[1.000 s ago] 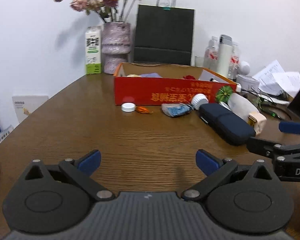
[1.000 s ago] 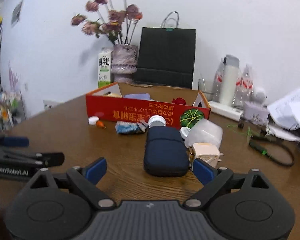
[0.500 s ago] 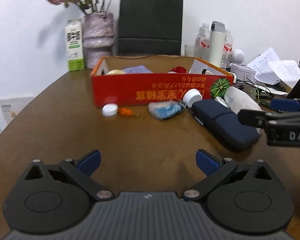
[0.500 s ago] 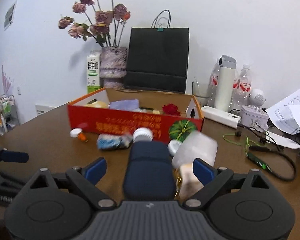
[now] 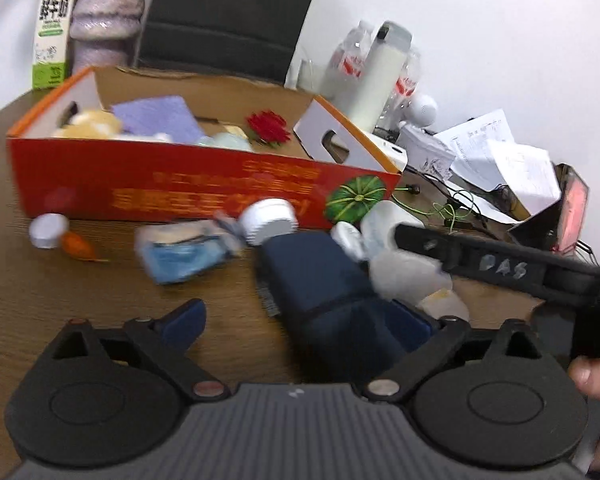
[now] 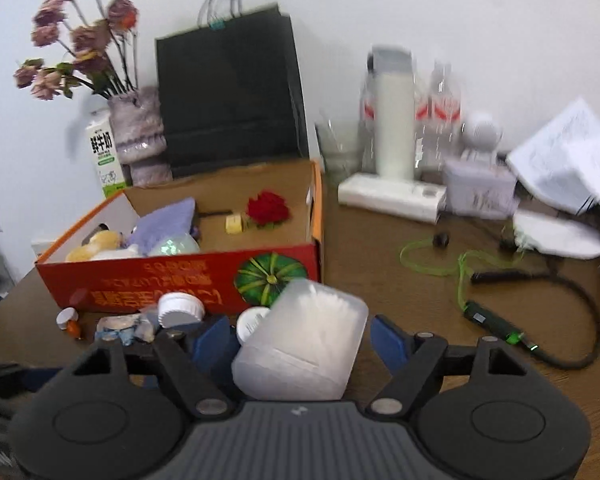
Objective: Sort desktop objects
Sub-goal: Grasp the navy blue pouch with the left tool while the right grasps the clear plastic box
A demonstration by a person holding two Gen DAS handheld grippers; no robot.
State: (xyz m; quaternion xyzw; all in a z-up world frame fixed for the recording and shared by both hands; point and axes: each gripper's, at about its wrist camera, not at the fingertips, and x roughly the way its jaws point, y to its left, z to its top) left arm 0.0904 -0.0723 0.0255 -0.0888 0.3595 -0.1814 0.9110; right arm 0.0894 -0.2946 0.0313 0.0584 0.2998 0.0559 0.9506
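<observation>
Between the fingers of my left gripper (image 5: 298,322) lies a navy zip pouch (image 5: 324,288); the jaws are open, with the pouch close to the right finger (image 5: 414,326). My right gripper (image 6: 302,340) straddles a translucent plastic box (image 6: 304,340) and its jaws are closing; a thin gap still shows at the pads. In the left wrist view that gripper (image 5: 480,264) reaches over the same box (image 5: 400,268). A red cardboard box (image 5: 172,192) (image 6: 172,276) with several items inside stands just behind. In front of it lie a white-capped jar (image 5: 268,220), a blue packet (image 5: 184,252) and a small cap (image 5: 48,230).
A black paper bag (image 6: 228,100), a flower vase (image 6: 138,140) and a milk carton (image 6: 106,156) stand at the back wall. Bottles and a white flask (image 6: 394,120), papers (image 6: 560,160) and a green cable (image 6: 460,268) crowd the right side of the wooden table (image 6: 380,248).
Both grippers have moved forward to the items in front of the red box. The left view swung onto the pouch. The right gripper shifted from the pouch to the plastic box and its jaws narrowed.
</observation>
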